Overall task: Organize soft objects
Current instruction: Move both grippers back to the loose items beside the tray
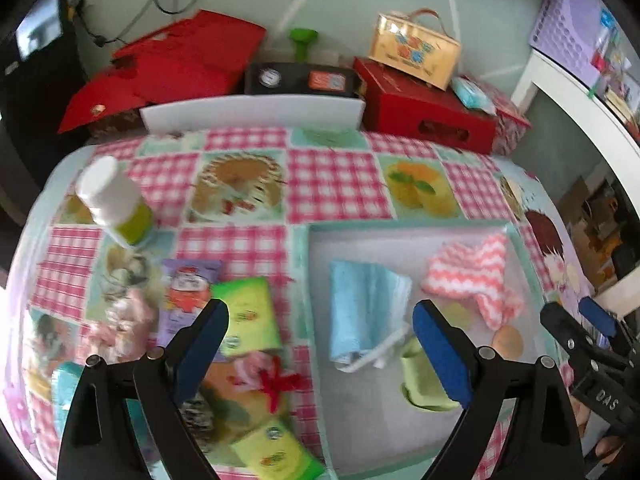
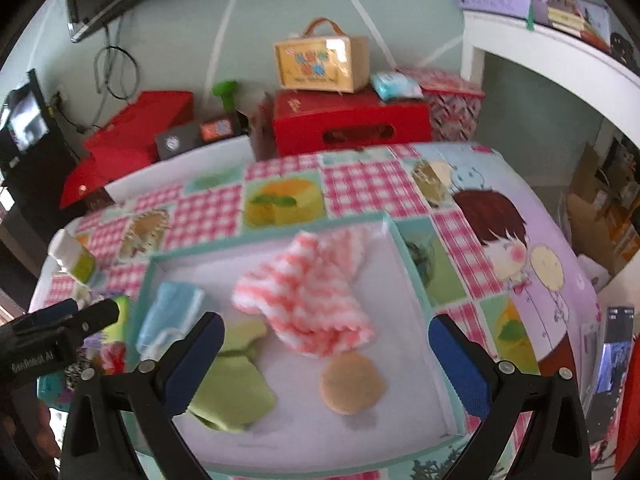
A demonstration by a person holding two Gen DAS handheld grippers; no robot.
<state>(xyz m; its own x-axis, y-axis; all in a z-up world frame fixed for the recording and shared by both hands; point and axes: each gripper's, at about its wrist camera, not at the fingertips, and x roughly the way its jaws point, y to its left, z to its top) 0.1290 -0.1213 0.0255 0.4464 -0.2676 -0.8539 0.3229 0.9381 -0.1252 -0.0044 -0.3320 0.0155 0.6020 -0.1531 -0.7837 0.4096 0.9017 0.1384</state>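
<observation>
A shallow teal-rimmed tray with a white floor holds a pink-and-white zigzag cloth, a folded light blue towel, a green cloth and a tan round pad. The tray also shows in the left wrist view with the blue towel and pink cloth. My left gripper is open and empty above the tray's left edge. My right gripper is open and empty above the tray. Left of the tray lie a pink soft item with a red bow and a pink bundle.
Green packets, a purple packet and a white-capped bottle lie on the checked tablecloth. Red boxes and a yellow bag stand behind the table. A phone sits at the right.
</observation>
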